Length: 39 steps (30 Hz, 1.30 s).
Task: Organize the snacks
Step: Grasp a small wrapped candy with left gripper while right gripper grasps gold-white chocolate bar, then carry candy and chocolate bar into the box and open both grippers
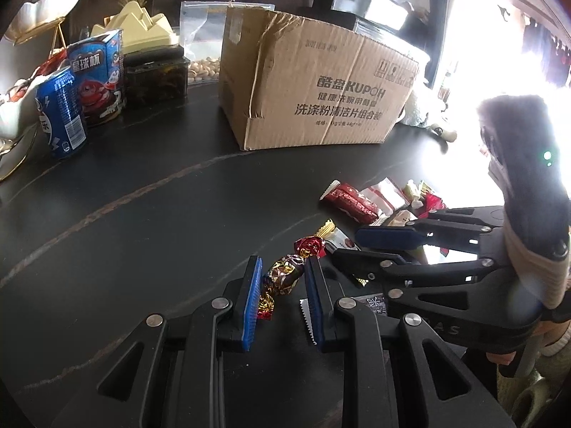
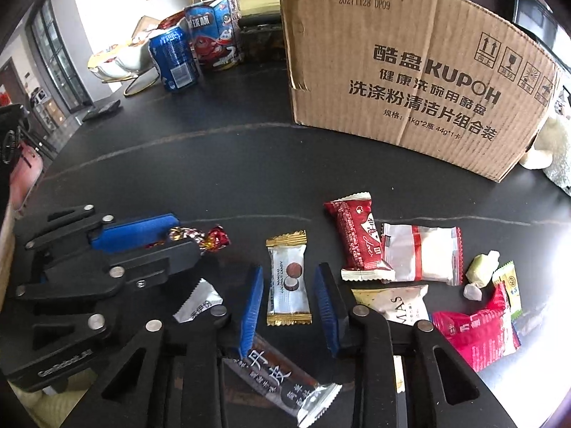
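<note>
A: Dark stone tabletop (image 1: 142, 214), glossy and veined, with a cardboard box (image 1: 307, 82) at the far side, cans and jars far left, and glaring window light to the right. From the left wrist?

B: The left tongs (image 1: 282, 281) stand narrow around a foil-twisted candy (image 1: 282, 274), near centre; whether the pads press it I can't tell. It looks light, crinkly and slippery, so pinch the fat middle.

A: Right wrist?

B: The right tongs (image 2: 289, 292) straddle a gold-ended candy packet (image 2: 288, 280), gaps showing both sides. Flat and flimsy; squeeze its long edges.
</note>
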Each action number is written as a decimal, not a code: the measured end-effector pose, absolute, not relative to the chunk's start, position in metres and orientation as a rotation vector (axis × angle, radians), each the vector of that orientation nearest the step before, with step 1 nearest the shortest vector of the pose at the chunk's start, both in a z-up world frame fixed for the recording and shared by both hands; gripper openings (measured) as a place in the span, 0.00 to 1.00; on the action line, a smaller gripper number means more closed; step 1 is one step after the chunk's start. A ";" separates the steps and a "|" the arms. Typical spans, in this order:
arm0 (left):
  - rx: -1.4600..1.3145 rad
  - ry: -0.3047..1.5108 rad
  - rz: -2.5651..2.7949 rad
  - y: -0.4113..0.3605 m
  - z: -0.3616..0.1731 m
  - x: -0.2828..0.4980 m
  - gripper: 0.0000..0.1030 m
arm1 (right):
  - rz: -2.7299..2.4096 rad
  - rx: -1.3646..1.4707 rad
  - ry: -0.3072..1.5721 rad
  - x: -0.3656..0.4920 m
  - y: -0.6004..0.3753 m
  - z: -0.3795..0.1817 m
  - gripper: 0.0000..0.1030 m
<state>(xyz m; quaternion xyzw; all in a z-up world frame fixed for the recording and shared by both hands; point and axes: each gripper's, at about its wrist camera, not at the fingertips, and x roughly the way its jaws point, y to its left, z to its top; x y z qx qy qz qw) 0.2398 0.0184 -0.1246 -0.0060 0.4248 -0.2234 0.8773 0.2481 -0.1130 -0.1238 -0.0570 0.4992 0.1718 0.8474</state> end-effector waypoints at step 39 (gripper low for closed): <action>-0.028 0.636 -0.412 -0.007 0.011 0.231 0.24 | 0.316 -0.031 0.682 0.224 -0.162 0.015 0.20</action>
